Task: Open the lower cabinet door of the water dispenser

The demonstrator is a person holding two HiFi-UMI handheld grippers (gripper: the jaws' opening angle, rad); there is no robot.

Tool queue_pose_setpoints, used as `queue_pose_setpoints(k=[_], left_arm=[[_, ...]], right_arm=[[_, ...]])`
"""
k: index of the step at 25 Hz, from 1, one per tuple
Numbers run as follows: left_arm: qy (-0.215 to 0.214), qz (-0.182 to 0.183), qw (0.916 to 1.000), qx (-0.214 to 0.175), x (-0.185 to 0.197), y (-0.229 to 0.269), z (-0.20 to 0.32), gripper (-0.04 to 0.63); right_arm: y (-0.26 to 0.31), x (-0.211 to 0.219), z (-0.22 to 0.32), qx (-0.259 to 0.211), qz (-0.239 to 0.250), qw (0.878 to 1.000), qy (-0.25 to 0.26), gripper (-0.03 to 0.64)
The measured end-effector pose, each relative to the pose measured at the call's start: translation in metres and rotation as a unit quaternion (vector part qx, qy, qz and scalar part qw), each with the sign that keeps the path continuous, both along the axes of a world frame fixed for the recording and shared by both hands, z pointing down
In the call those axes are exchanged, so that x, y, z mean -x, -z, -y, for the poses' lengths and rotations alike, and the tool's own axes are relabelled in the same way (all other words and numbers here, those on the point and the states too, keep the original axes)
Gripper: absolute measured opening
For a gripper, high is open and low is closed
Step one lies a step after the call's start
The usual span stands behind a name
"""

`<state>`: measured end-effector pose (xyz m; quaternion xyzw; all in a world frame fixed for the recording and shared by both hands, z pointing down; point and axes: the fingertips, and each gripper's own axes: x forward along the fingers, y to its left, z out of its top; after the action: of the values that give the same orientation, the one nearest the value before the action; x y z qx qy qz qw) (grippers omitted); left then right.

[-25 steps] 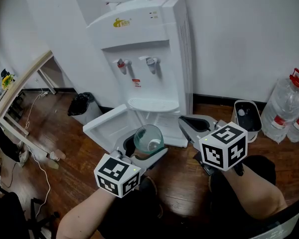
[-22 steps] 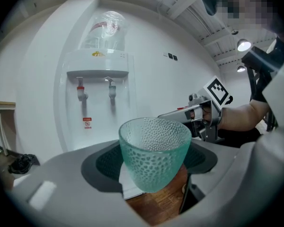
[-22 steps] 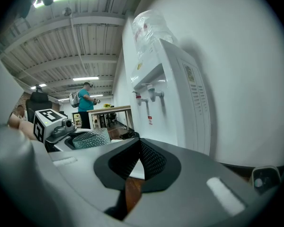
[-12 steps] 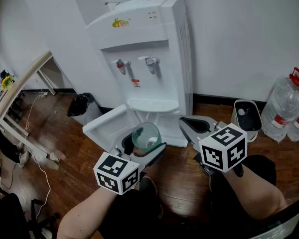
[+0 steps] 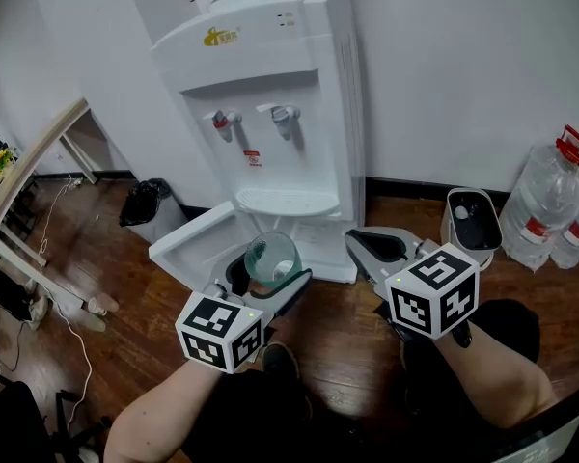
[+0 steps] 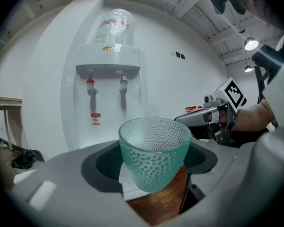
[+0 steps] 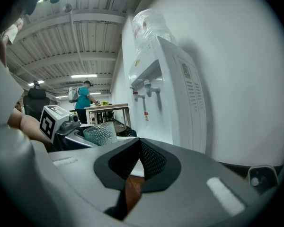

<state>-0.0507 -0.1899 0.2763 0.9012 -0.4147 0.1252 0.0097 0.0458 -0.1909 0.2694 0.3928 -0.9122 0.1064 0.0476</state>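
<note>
The white water dispenser (image 5: 270,114) stands against the wall, and its lower cabinet door (image 5: 188,244) is swung open to the left, low over the floor. My left gripper (image 5: 270,273) is shut on a green dimpled glass cup (image 5: 273,258), held upright in front of the open cabinet. In the left gripper view the cup (image 6: 154,152) sits between the jaws, with the dispenser (image 6: 106,93) behind it. My right gripper (image 5: 367,244) hovers to the cup's right, its jaws shut with nothing between them (image 7: 137,167). The cabinet's inside is hidden behind the cup and grippers.
Large water bottles (image 5: 550,210) stand at the right wall, with a white-and-black container (image 5: 473,220) beside them. A black bin bag (image 5: 140,205) sits left of the dispenser, and a wooden table (image 5: 29,162) farther left. A person in teal (image 7: 85,98) stands far off.
My left gripper has carried the cup slightly forward and left, closer to the dispenser. The right gripper has barely moved, and the head view has shifted a little.
</note>
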Motion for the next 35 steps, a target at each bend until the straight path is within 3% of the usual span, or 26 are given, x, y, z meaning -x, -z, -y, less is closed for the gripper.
queue_pose_setpoints(k=[5,8,20,26,30,35], left_arm=[[0.033,-0.028,0.999,-0.009,0.009,0.012,0.014,0.483],[0.036,-0.014,0.9991,-0.017,0.011,0.011,0.023,0.483],[0.026,0.008,0.9995,0.013,0.008,-0.088,0.061,0.483],[0.046,-0.013,0.9988,0.014,0.019,-0.11,0.083,0.483],[0.067,-0.005,0.9972,0.033,0.029,-0.14,0.098,0.483],[0.062,0.017,0.9973,0.035,0.028,-0.173,0.112,0.483]], right_arm=[[-0.005,-0.003,-0.001,0.005,0.009,1.0,-0.007,0.002],[-0.01,-0.007,0.0,-0.002,-0.008,1.0,-0.015,0.003],[-0.086,-0.015,-0.001,0.047,-0.001,0.998,-0.031,0.003],[-0.096,-0.021,0.015,-0.003,-0.022,0.998,-0.064,0.002],[-0.106,-0.013,0.025,-0.002,-0.018,0.998,-0.054,0.002],[-0.119,-0.004,0.034,0.01,-0.017,0.999,-0.048,0.003]])
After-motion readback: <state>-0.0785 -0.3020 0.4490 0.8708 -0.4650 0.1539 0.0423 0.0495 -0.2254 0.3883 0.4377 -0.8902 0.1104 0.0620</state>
